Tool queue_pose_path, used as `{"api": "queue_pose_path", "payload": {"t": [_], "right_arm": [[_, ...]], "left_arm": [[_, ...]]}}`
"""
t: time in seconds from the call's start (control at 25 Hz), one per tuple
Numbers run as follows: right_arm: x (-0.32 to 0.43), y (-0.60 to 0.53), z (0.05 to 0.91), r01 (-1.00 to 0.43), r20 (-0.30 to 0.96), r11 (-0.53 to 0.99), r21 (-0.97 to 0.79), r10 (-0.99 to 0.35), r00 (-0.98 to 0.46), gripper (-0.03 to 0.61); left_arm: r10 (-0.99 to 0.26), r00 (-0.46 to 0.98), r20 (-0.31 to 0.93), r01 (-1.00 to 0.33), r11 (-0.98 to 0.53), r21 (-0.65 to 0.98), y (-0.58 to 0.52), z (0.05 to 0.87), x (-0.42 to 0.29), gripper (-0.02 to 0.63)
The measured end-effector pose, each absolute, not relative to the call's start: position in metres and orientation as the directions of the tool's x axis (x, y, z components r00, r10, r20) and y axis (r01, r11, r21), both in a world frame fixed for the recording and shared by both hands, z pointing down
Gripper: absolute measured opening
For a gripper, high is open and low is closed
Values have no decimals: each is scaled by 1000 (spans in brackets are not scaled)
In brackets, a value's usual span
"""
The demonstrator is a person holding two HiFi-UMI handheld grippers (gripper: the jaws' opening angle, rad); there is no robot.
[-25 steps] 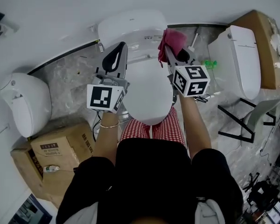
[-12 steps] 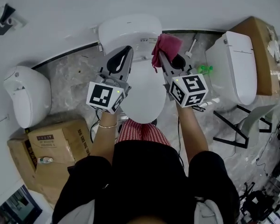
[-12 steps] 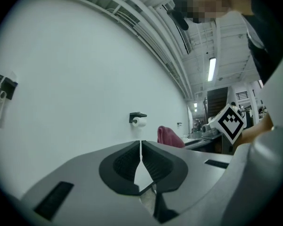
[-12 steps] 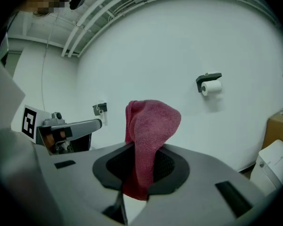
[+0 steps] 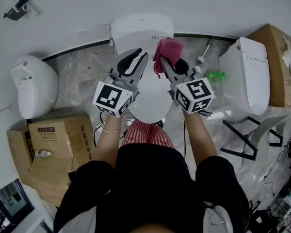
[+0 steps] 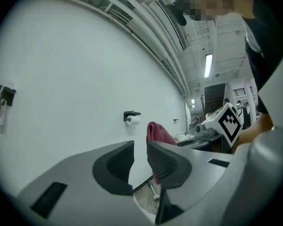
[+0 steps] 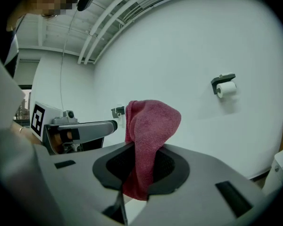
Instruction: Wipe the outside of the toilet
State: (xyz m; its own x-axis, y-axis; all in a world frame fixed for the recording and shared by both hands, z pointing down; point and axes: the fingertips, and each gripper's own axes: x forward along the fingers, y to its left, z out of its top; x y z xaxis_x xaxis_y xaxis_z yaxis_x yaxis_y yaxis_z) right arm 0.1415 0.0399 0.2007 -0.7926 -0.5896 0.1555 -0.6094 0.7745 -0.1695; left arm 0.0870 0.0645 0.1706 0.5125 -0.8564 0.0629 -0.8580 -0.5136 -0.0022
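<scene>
Toilet (image 5: 140, 30) is straight ahead of both grippers: white, lid down, tank end at the wall, bowl end under the marker cubes. In the head view its outer sides and base are mostly covered by the grippers, the forearms and the person's lap. Neither gripper view catches it; both look up at the white wall.

Right gripper (image 5: 170, 64): jaws clamped on a red microfibre cloth (image 7: 151, 121), which bunches up past the tips with a tail hanging below the pads. In the head view the cloth hovers over the toilet's right rear, near the seat hinge. Can't tell from this angle whether it touches the porcelain.

Left gripper (image 6: 139, 147): jaws a narrow slit apart, nothing between them, wall showing through. It sits just left of the right gripper, over the lid's left rear.

Toilet roll holder (image 7: 225, 86) is on the wall, up and right of the right gripper. Second toilet (image 5: 34, 84) is well left of the left gripper; third toilet (image 5: 245, 72) is well right of the right gripper. Cardboard box (image 5: 53, 147) is left of the left gripper, nearer the person. Green item (image 5: 216, 75) just right of the right gripper is too small to identify. Red-checked fabric (image 5: 148, 135) below the wrists is probably an apron.
</scene>
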Motion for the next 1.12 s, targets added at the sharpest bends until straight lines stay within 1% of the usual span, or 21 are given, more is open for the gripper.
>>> {"api": "queue_pose_path", "payload": {"t": [0.04,0.2,0.28,0.44,0.72,1.04,1.08,1.12], "right_arm": [[141,44,198,-596,145,786,-164,-579,-803,86],[134,57,190,-543,119,827,-145,-531,-839,86],[129,65,187,-512,101,847,-145,-502,-859,86],[121,86,182,-430,59,894,-126,-426,-903,86],[113,118,177,-271,-15,960,-73,-272,-962,86],[107,127,173,-181,-42,983,-42,-183,-982,86],[104,127,174,-173,-32,984,-32,-174,-984,86],[102,127,176,-169,-19,985,-19,-169,-985,86]], "left_arm": [[-857,512,60,-859,-513,6,68,168,87,80],[-849,525,62,-850,-526,-1,82,158,92,128],[-839,540,69,-841,-540,19,88,157,96,164],[-817,570,90,-822,-568,46,99,158,104,205],[-802,590,91,-807,-587,62,110,154,111,212],[-793,603,81,-797,-600,60,110,151,113,206],[-790,606,88,-795,-604,53,111,152,113,192],[-787,610,98,-792,-608,45,112,152,112,157]]}}
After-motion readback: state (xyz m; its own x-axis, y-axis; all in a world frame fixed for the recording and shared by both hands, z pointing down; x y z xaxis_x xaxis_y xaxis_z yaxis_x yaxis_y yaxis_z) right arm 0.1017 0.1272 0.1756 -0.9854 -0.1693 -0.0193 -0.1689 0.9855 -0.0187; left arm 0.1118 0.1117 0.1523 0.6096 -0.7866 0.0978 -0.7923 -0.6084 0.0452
